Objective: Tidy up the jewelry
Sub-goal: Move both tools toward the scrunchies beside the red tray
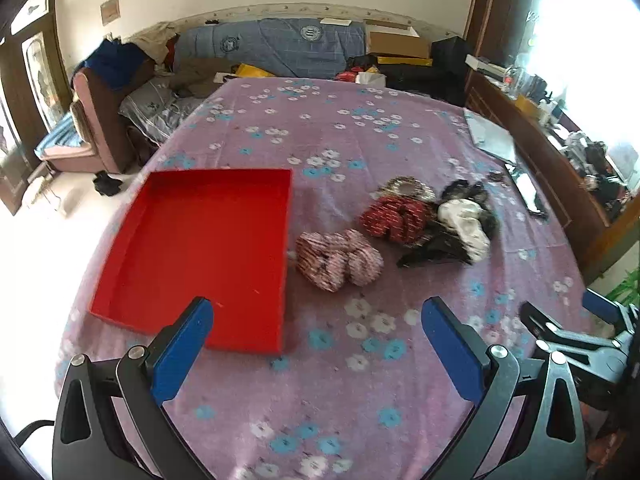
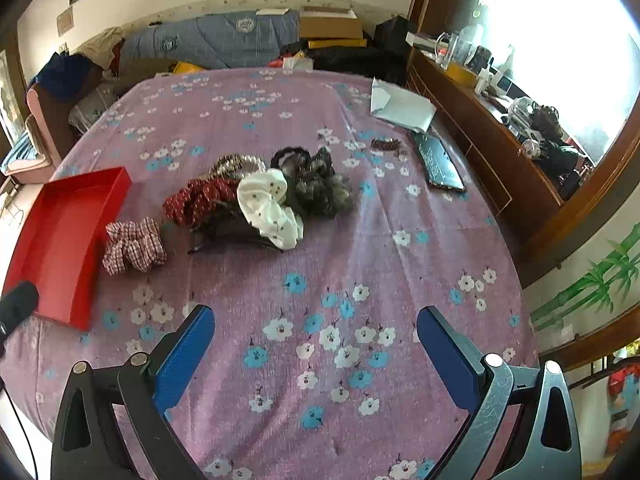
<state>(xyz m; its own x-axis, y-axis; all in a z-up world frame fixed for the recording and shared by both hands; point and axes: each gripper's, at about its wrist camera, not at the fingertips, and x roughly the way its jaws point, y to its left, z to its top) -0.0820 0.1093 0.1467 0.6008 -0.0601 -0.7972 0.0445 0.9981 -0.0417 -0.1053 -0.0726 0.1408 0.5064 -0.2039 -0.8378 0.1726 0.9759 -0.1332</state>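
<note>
A shallow red tray lies empty on the purple flowered bedspread. Just right of it sits a pink checked scrunchie. Beyond that lies a heap: a dark red patterned scrunchie, a white one, black and grey ones and a beaded piece. My left gripper hovers open, short of the tray's near corner and the pink scrunchie. My right gripper hangs open over bare bedspread, nearer than the heap. It shows at the right edge of the left wrist view.
A small dark bead piece, a dark phone-like slab and grey paper lie at the bed's far right. A wooden dresser runs along the right. Folded bedding and boxes crowd the headboard end. A chair stands left.
</note>
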